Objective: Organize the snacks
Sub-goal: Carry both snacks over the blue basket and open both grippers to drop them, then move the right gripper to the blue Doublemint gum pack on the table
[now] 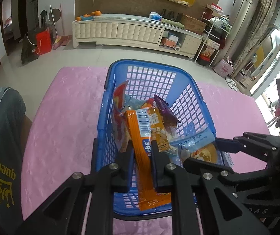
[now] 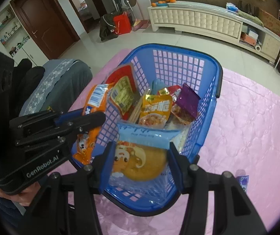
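Note:
A blue plastic basket (image 1: 149, 66) (image 2: 216, 72) stands on a pink cloth and holds several snack packets. My left gripper (image 1: 141, 146) is shut on a long orange packet (image 1: 140, 137), held over the basket's near end; it also shows in the right wrist view (image 2: 93, 105). My right gripper (image 2: 140, 146) is shut on a light blue packet with a round yellow cake (image 2: 140, 156), held over the basket's near rim; that packet shows in the left wrist view (image 1: 194, 143). Inside lie a yellow packet (image 2: 155, 111), a purple packet (image 2: 189, 99) and a red one (image 2: 120, 80).
The pink cloth (image 1: 61, 127) (image 2: 247, 127) covers the surface around the basket. A small purple packet (image 2: 242, 182) lies on the cloth right of the basket. A grey cushion with a crown print (image 1: 1, 146) is at the left. A white cabinet (image 1: 120, 31) stands across the floor.

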Demonstrator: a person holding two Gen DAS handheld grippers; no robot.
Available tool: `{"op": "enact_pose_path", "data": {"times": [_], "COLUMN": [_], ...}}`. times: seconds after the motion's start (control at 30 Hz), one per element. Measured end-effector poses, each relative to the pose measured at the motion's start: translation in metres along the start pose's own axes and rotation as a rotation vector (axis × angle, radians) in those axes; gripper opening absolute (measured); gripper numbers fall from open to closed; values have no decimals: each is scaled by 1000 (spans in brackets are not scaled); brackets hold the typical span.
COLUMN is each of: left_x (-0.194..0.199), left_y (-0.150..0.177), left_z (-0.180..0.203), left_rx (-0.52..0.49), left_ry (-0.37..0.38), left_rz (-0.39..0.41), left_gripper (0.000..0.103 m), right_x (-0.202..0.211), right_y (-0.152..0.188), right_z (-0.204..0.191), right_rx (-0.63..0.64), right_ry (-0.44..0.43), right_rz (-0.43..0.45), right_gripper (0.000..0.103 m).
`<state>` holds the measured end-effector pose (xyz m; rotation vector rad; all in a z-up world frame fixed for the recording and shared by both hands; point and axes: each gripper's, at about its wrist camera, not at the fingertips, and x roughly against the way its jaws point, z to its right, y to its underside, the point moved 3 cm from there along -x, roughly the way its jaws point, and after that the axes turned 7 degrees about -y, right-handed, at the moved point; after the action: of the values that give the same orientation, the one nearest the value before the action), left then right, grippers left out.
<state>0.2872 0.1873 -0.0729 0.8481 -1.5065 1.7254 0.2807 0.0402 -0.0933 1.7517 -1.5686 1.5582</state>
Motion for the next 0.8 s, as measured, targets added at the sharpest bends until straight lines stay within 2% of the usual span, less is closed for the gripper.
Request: {"op": "enact_pose_path", "data": {"times": [0.03,0.07,0.1,0.13,0.17,0.2,0.27,0.33,0.43,0.5,0.8], "left_x": [0,-1,-1,0,1,2,6,12,22,29,62], "left_y": [1,2,2,3,5,6,9,11,14,16,37], "left_z": [-1,-1,-2,-2,-3,-4,-3,-2,2,7,48], "left_rx": [7,10,11,10,7,2,-5,-12,-20,-26,-79], "left_ry": [-10,-22,-30,-51,-66,-69,-63,-66,-73,-76,-81], "left_rz": [-2,-3,-5,-3,1,3,3,13,27,38,88], "left_gripper": [15,25,40,43,46,46,49,53,54,60,65], "right_x": [0,-1,-1,-3,-2,-1,5,13,27,36,85], "right_y": [0,0,0,0,1,3,4,6,9,13,42], "right_z": [0,1,2,3,4,5,5,4,8,11,27], "right_rx": [-2,-5,-13,-21,-28,-30,-26,-22,-26,-33,-60], "right_ry": [5,10,14,17,21,15,-9,13,21,26,63], "right_rz": [6,10,10,5,-1,2,21,40,63,76,136], "right_gripper": [58,58,59,60,67,73,78,85,86,87,87]}}
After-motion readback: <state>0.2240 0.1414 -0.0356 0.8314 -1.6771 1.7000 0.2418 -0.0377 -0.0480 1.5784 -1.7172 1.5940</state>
